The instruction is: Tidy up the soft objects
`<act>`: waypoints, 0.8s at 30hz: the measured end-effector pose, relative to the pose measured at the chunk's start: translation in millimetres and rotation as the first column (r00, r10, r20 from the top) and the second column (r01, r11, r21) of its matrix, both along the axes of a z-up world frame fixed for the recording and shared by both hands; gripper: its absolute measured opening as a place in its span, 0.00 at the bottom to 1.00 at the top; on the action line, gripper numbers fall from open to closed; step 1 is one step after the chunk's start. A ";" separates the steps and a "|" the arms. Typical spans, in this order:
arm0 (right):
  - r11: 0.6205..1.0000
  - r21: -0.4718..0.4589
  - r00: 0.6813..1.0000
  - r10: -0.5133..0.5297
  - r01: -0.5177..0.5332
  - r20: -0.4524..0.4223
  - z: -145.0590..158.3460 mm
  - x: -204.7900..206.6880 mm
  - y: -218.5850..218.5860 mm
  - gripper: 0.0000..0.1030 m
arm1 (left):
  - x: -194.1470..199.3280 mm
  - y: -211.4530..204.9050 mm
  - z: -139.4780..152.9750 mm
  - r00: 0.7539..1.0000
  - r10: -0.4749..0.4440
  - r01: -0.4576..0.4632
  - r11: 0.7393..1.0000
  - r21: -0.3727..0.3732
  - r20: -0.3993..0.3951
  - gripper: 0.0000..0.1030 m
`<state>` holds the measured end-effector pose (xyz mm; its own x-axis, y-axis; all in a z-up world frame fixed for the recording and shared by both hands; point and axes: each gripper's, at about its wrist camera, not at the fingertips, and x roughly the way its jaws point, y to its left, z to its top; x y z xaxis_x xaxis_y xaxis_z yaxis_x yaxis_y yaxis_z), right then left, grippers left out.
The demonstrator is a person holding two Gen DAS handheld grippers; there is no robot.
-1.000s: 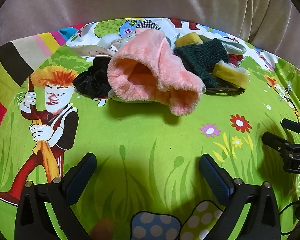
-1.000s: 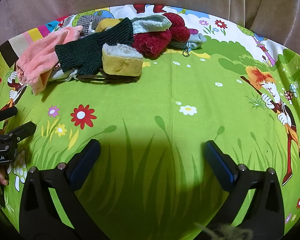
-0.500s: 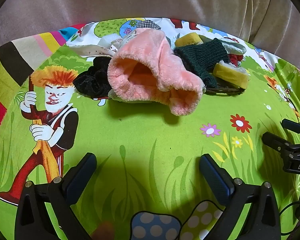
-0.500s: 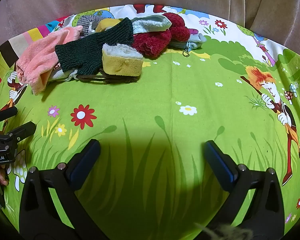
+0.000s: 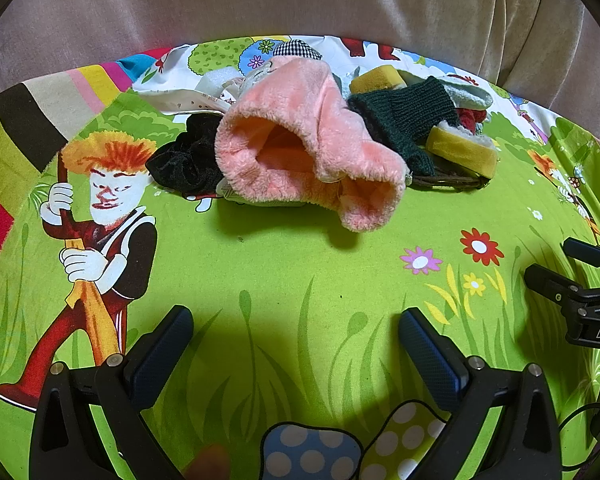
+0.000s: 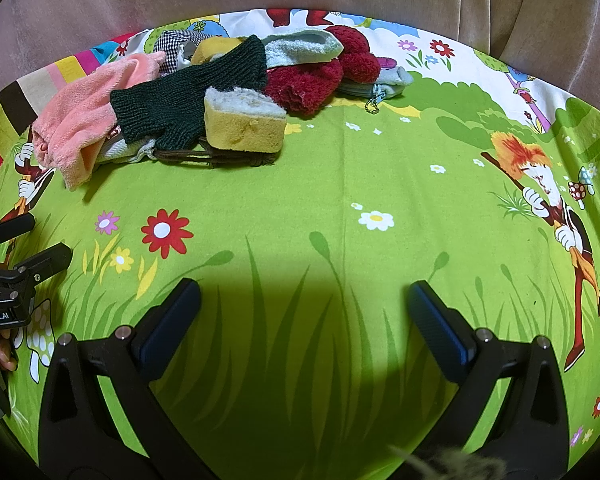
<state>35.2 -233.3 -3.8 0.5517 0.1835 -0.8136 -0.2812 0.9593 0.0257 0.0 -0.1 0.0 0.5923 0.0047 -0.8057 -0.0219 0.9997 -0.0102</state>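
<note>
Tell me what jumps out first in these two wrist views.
A heap of soft things at the far edge of the bright green cartoon cloth: a fluffy pink sock at its left, a yellow sponge in front, red fuzzy fabric at right. Left gripper and right gripper hover open, empty, well short.

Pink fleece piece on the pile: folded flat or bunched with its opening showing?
Bunched, not folded. The pink fleece piece lies crumpled atop the pile, its opening gaping toward the left wrist camera.
</note>
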 end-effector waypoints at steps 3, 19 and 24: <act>1.000 0.000 1.000 0.000 0.000 0.000 0.0 0.0 0.0 1.00 | 0.0 0.0 0.0 1.000 0.000 0.000 1.000 0.000 0.000 1.00; 1.000 0.000 1.000 0.000 0.000 0.000 0.0 0.0 0.0 1.00 | 0.0 0.0 0.0 1.000 0.000 0.000 1.000 0.000 0.000 1.00; 1.000 0.000 1.000 0.000 0.000 0.000 -0.1 -0.1 0.0 1.00 | 0.0 0.0 0.0 1.000 0.000 0.000 1.000 0.000 0.000 1.00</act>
